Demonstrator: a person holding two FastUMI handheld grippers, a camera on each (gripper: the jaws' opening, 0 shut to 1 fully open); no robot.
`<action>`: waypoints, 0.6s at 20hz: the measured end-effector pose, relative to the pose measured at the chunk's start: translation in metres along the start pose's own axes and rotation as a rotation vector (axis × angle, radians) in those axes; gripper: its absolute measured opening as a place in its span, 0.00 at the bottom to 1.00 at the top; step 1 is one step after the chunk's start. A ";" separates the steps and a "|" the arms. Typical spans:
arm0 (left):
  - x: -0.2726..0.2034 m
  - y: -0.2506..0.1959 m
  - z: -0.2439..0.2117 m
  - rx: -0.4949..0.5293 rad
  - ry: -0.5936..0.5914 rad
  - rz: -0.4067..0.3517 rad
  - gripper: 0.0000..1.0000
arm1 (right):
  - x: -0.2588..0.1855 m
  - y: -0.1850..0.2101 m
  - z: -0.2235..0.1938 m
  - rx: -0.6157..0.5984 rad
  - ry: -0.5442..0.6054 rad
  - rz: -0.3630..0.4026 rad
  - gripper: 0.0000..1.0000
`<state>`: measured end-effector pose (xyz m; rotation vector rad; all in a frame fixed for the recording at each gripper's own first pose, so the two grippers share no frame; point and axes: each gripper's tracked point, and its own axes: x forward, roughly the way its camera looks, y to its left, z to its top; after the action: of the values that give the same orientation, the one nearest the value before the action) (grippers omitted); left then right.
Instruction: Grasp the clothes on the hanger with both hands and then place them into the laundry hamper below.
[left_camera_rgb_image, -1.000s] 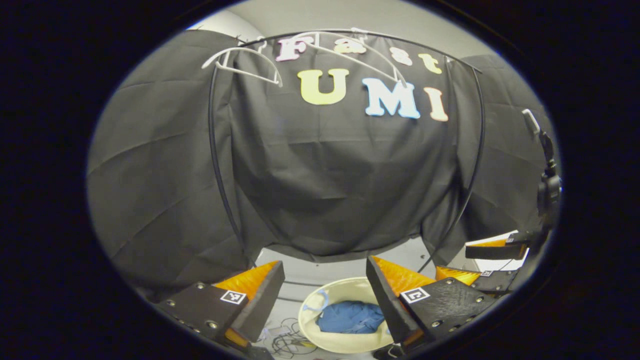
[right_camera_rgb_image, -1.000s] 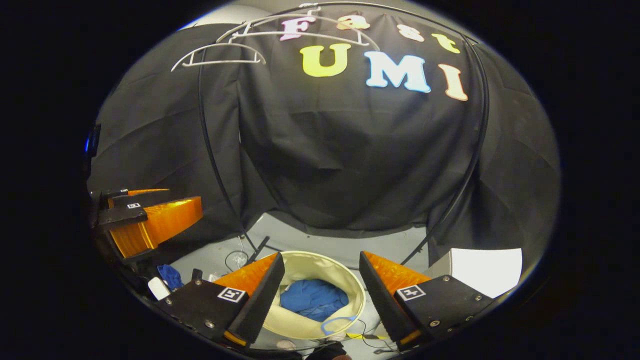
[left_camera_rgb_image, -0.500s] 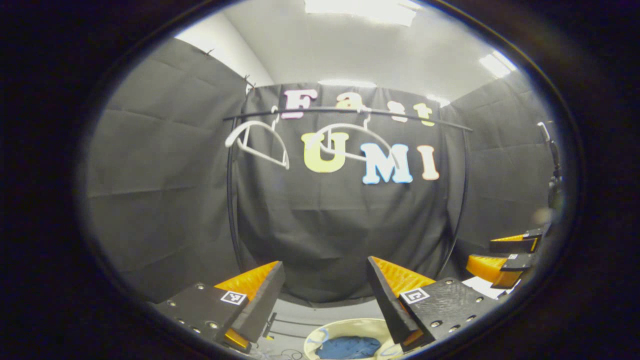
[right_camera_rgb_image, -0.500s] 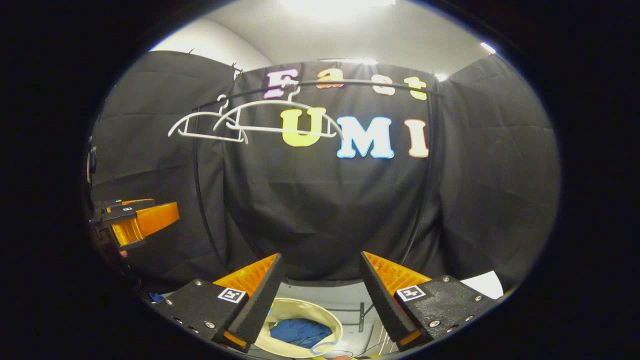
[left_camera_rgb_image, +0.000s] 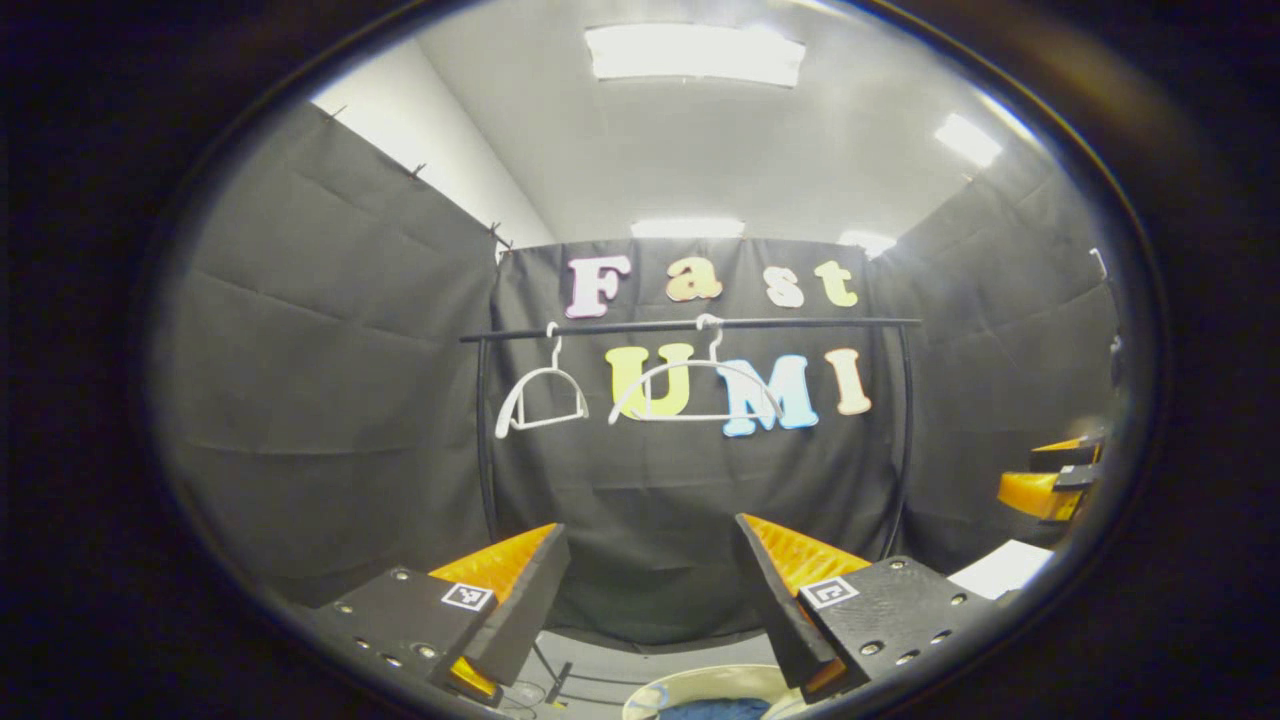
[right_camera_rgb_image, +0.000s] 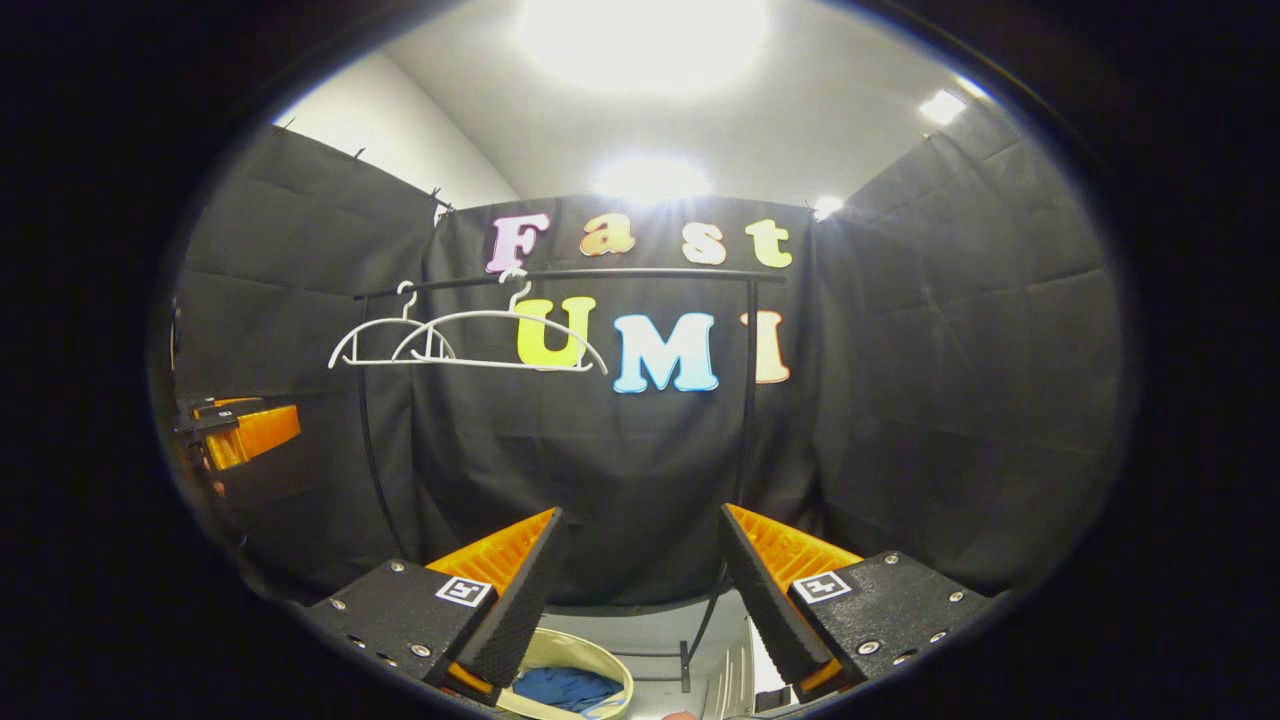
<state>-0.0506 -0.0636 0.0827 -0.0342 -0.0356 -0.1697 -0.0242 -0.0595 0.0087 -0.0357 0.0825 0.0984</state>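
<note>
So both cameras have tipped up a lot in the last second: a moment ago they looked down into the round cream fabric laundry hamper (right_camera_rgb_image: 565, 680), now it's just a sliver at the bottom edge with the crumpled blue garment (right_camera_rgb_image: 560, 688) lying inside. In the left gripper view the hamper rim (left_camera_rgb_image: 700, 692) barely pokes in too. The left hand-held gripper (left_camera_rgb_image: 650, 590) has its fingers spread apart with nothing between them, same for the right hand-held gripper (right_camera_rgb_image: 640, 585). The two white plastic hangers (left_camera_rgb_image: 690, 395) hang bare on the black metal rail (left_camera_rgb_image: 690, 325). My read: the drop is done and the hands are pulling back, so the task looks basically finished. Most of the hamper is cut off, so I can't tell whether any cloth hangs over its rim.
</note>
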 end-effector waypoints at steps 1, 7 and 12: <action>-0.006 -0.003 -0.001 0.004 0.004 0.006 1.00 | -0.008 -0.009 0.004 0.001 -0.024 -0.018 0.93; -0.027 -0.008 0.001 -0.022 0.006 0.033 0.95 | -0.044 -0.024 0.007 0.012 -0.064 -0.038 0.92; -0.042 -0.012 0.014 0.007 -0.023 0.043 0.95 | -0.049 -0.029 0.013 0.031 -0.074 -0.045 0.93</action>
<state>-0.0948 -0.0679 0.0958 -0.0295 -0.0582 -0.1260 -0.0691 -0.0931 0.0267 -0.0028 0.0092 0.0529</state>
